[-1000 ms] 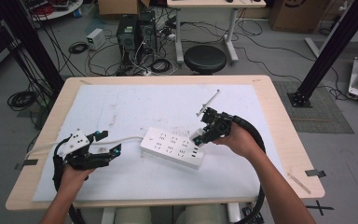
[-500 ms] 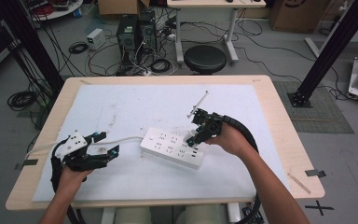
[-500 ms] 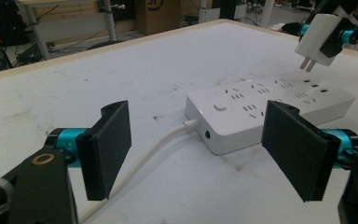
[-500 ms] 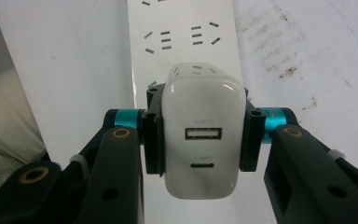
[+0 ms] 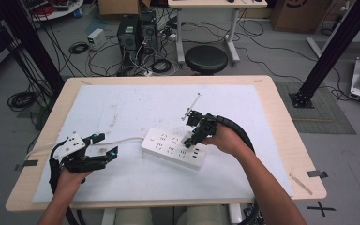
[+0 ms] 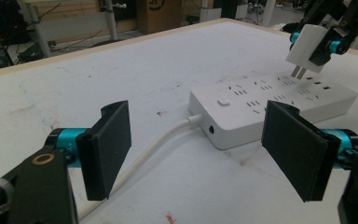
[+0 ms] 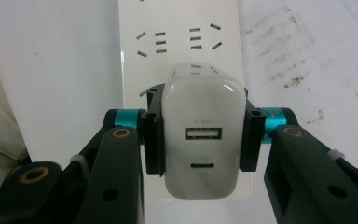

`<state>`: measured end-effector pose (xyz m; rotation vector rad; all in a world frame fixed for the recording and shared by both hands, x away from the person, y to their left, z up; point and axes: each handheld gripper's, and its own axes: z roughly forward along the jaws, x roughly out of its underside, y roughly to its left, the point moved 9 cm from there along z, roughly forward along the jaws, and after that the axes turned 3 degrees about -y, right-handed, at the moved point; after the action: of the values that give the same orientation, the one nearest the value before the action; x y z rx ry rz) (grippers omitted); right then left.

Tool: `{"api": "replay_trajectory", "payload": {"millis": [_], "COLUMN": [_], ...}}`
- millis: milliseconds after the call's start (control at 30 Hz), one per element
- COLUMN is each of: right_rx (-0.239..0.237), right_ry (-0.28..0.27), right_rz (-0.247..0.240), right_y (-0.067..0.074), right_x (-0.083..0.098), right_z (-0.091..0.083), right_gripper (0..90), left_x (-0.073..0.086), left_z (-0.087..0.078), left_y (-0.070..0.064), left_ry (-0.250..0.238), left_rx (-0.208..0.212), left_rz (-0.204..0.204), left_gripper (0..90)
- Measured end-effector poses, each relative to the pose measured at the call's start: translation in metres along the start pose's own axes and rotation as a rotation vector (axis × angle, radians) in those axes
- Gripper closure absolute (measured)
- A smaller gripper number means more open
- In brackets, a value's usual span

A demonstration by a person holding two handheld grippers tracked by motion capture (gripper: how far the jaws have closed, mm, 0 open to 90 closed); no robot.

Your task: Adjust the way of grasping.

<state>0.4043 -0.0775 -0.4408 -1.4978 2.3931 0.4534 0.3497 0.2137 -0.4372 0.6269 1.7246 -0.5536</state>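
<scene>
A white power strip (image 5: pixel 173 149) lies mid-table on the white mat, its white cord (image 6: pixel 144 151) running left. My right gripper (image 5: pixel 191 136) is shut on a white USB charger (image 7: pixel 203 140), jaws pressed on its two sides, ports facing the camera. The charger (image 6: pixel 306 46) hangs just above the strip (image 6: pixel 270 100), its two prongs pointing down at the sockets and apart from them. My left gripper (image 5: pixel 105 145) rests at the table's left, jaws open with nothing between them (image 6: pixel 198 154), pointing at the strip's cord end.
A thin metal rod (image 5: pixel 193 104) lies on the mat behind the right gripper. The wooden table rim (image 5: pixel 281 117) frames the mat. A black stool (image 5: pixel 206 58), a computer tower and cables sit on the floor beyond the far edge.
The right gripper with the charger has moved left and down, from beside the strip's right end to over its sockets. The left gripper has stayed put.
</scene>
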Motion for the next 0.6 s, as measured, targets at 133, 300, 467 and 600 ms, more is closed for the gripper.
{"api": "replay_trajectory", "payload": {"millis": [133,300,467,600], "right_rx": [0.005,0.029,0.041,0.040], "right_ry": [0.014,0.039,0.065,0.070], "right_rz": [-0.009,-0.044,-0.063,-0.066], "right_y": [-0.0016,-0.0039,-0.0019,-0.0026], "right_x": [-0.0008,0.0001,-0.0018,-0.0015], "right_z": [0.0031,0.0056,0.0102,0.0101], "right_gripper": [62.7,62.7,62.7,62.7], "left_x": [0.0004,0.0006,0.0004,0.0010], "left_z": [-0.0004,-0.0010,-0.0009,-0.0017], "left_y": [0.0009,0.0018,0.0018,0.0032], "left_ry": [0.000,0.000,-0.002,-0.002], "left_rx": [-0.001,-0.003,-0.003,-0.005], "left_rz": [0.003,-0.003,-0.005,-0.003], "left_gripper": [24.1,24.1,24.1,24.1]}}
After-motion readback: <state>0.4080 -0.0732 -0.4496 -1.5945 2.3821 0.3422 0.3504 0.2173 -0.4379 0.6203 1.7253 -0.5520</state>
